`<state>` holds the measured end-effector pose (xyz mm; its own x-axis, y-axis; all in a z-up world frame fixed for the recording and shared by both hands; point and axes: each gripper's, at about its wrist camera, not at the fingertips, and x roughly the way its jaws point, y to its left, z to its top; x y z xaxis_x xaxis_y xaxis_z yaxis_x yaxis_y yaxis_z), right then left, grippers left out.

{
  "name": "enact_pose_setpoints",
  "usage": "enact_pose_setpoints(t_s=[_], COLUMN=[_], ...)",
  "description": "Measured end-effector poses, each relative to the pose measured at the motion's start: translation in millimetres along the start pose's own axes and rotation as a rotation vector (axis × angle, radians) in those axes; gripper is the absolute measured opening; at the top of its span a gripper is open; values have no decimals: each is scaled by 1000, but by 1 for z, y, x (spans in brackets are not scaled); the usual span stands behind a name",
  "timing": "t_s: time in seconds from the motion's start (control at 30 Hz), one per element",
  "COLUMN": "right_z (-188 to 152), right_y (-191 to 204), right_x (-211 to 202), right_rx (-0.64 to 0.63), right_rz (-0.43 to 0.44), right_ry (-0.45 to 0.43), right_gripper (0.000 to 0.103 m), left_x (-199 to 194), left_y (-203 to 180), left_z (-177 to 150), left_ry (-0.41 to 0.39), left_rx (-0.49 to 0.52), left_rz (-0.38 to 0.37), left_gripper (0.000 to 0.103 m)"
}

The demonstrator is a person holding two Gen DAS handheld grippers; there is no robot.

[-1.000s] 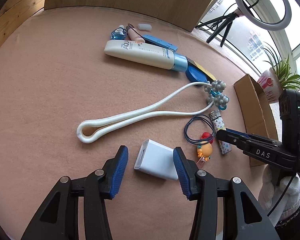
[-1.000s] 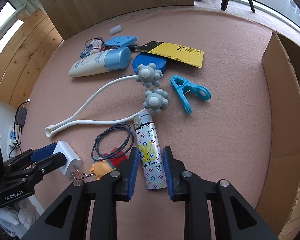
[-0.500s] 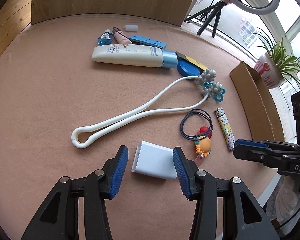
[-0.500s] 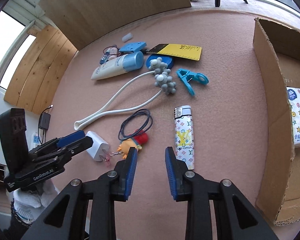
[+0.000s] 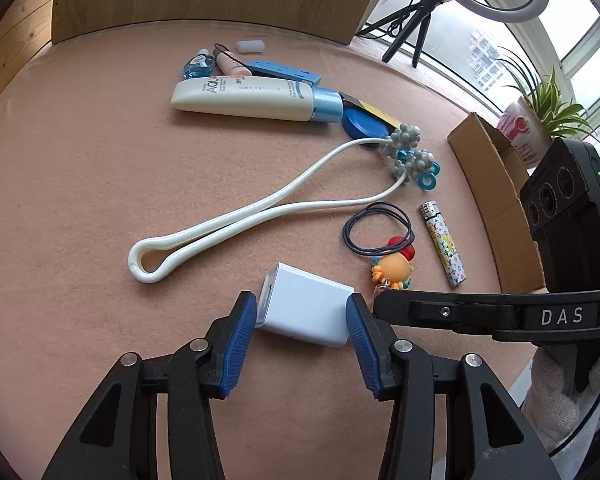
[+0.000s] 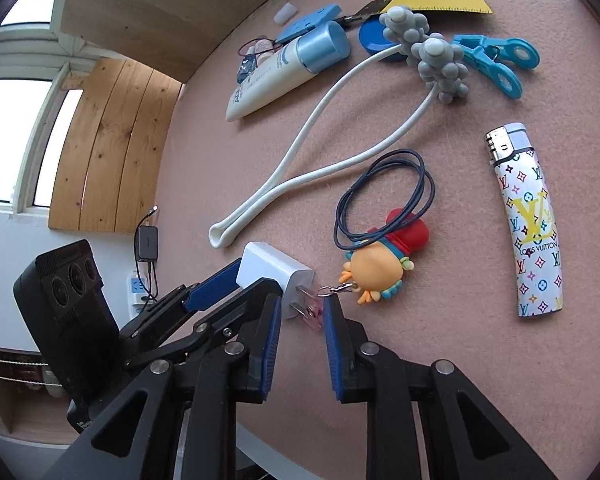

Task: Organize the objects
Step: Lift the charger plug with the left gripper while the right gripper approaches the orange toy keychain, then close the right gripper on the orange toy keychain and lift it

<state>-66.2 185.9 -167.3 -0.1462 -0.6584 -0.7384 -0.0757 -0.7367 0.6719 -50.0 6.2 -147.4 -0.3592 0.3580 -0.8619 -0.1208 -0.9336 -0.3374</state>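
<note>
The left claw (image 5: 300, 320) grips a white charger (image 5: 306, 309) by its two sides, blue pads pressed against it, the charger lying on the pink felt counter (image 5: 80, 200); in the right wrist view the charger's metal prongs poke out toward the right claw (image 6: 299, 326), whose jaws are closing with a small pink clip (image 6: 315, 316) between their tips, though the pads do not yet press on it; that clip hangs on a short chain from an orange cartoon keychain (image 6: 374, 270) with a red cap, just beyond the charger; a dark blue cord loop (image 6: 384, 196) lies partly over the keychain; to the right, well apart, a white patterned lighter (image 6: 526, 224) lies flat; a long white looped massager (image 5: 236, 224) stretches across the counter, its grey knobbed heads (image 6: 432, 52) at the far end, beside a light blue clip (image 6: 496, 60); farther back lie a white tube with a blue cap (image 5: 256, 98), a round blue lid (image 5: 364, 126), a yellow ruler (image 6: 440, 2), a flat blue block (image 5: 284, 72) and small bottles (image 5: 208, 64); a cardboard box (image 5: 496, 184) stands at the counter's right edge
</note>
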Motion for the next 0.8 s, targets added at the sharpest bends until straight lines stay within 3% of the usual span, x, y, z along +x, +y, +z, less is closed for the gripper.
enact_pose_setpoints(t_s=[0.1,0.43,0.7,0.8], right_z=[1,3,-1,-2], right_y=[-4,-19,-22,-21], right_x=[-5,-25,-37,-45], right_rx=[26,54,-35,-78], right_rz=[1,5,-131,-222], right_ry=[-18,-71,-39,-64], right_gripper=[4,2,5,10], left_x=[1,1,-5,-6], left_y=[0,1,-2,-9], left_z=[0,0,-2,-4], left_ry=[1,5,26,20], left_rx=[4,3,18,28], left_rz=[-5,-10,11,24], left_gripper=[51,51,53,63])
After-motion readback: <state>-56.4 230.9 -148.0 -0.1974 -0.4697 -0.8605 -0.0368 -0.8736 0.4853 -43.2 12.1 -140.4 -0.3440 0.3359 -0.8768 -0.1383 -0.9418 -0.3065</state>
